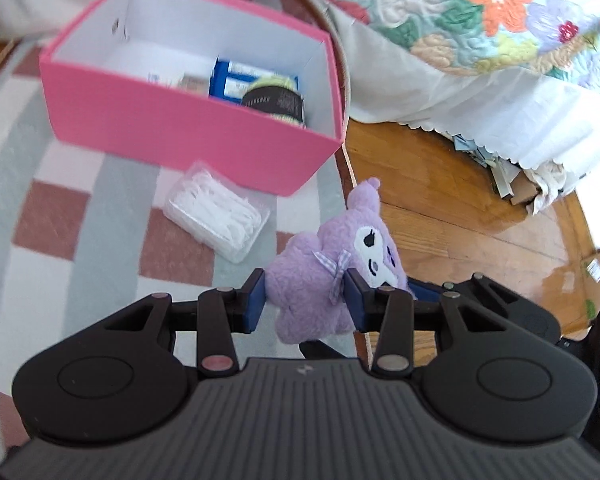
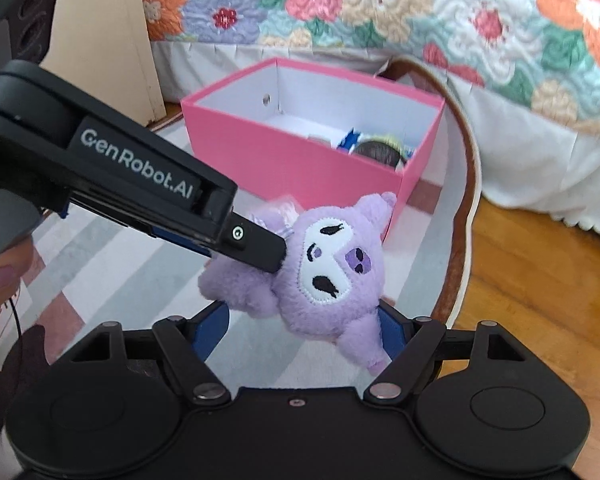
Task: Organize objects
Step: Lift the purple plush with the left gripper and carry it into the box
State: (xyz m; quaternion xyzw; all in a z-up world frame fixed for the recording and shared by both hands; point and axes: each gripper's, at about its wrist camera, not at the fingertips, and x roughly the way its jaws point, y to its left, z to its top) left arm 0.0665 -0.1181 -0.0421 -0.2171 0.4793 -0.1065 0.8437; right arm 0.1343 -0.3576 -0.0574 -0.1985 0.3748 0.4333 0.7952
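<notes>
A: What does my left gripper (image 1: 304, 294) hold?

B: It pinches one purple plush toy (image 1: 324, 276), clear of the rug (image 1: 60, 208).

A: And my right gripper (image 2: 304, 330)?

B: Its jaws are spread, empty, just beneath the toy.

A: Where next?

B: One pink box (image 1: 188, 128) lies at eleven o'clock, beyond one clear container (image 1: 218, 212).

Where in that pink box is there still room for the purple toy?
The pink box has a bare white floor at its left end, bordered by the left wall. Its right end is crowded with a blue packet and a dark jar. The purple plush hangs in the left gripper.
</notes>
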